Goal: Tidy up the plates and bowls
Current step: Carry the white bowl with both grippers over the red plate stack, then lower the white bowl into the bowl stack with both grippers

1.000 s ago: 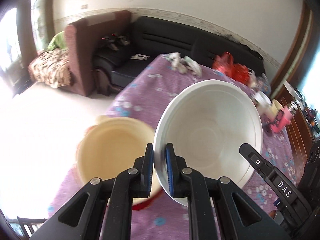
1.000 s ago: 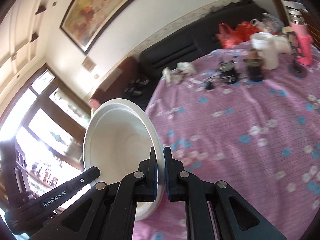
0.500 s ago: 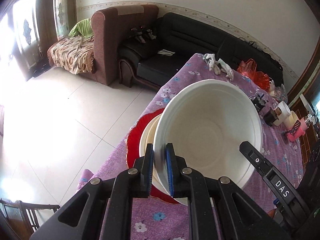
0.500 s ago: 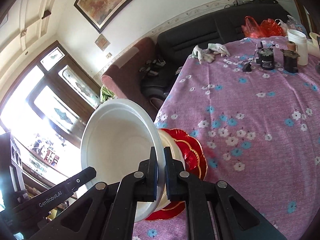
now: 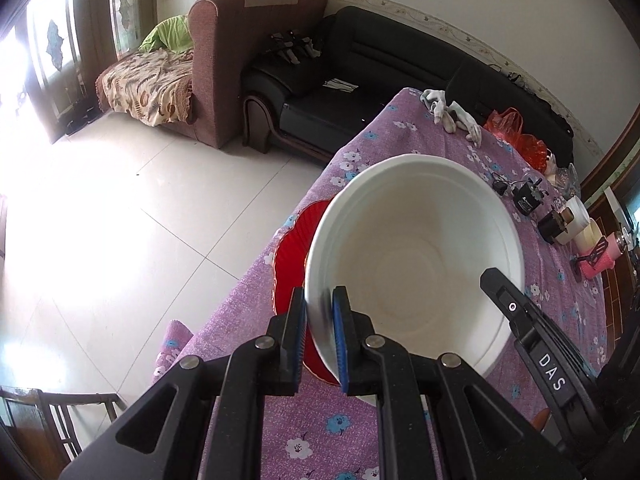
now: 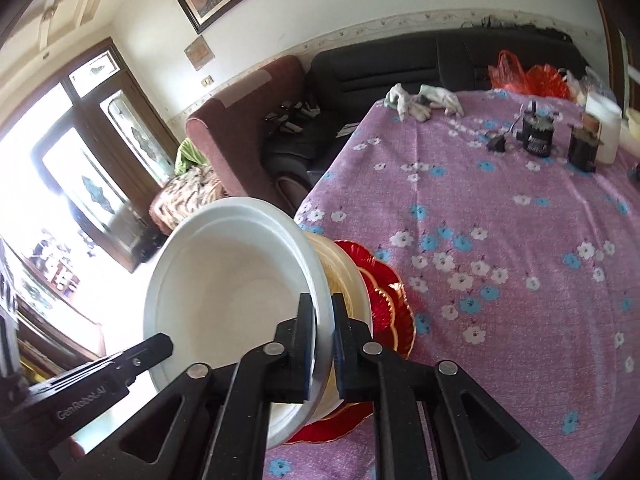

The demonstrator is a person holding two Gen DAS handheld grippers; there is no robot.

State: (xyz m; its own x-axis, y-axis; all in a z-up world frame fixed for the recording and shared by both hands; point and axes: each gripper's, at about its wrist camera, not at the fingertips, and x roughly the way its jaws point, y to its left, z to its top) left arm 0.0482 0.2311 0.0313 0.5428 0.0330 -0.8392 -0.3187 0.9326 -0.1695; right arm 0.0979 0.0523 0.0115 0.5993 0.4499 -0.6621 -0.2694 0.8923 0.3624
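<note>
I had both grippers on the white bowl (image 5: pixel 416 264). The left gripper (image 5: pixel 320 336) was clamped on the rim at the lower centre of the left wrist frame, one jaw inside the wall and one outside. The right gripper (image 6: pixel 322 344) was clamped the same way on the opposite rim, low in the right wrist frame.

Over the last second the bowl had come down. A second earlier it hung clear of the cream bowl (image 6: pixel 344 276); half a second on it was over it. Now it sat nested in that bowl, which rested on the red plate (image 6: pixel 384 300) at the near edge of the purple floral tablecloth (image 6: pixel 500 240).

I judged the stacking nearly done. The white bowl looked a little tilted, though, and I could not tell whether it was fully seated. Letting go of both rims together seemed the next call, gently, since the stack stood close to the table edge.
</note>
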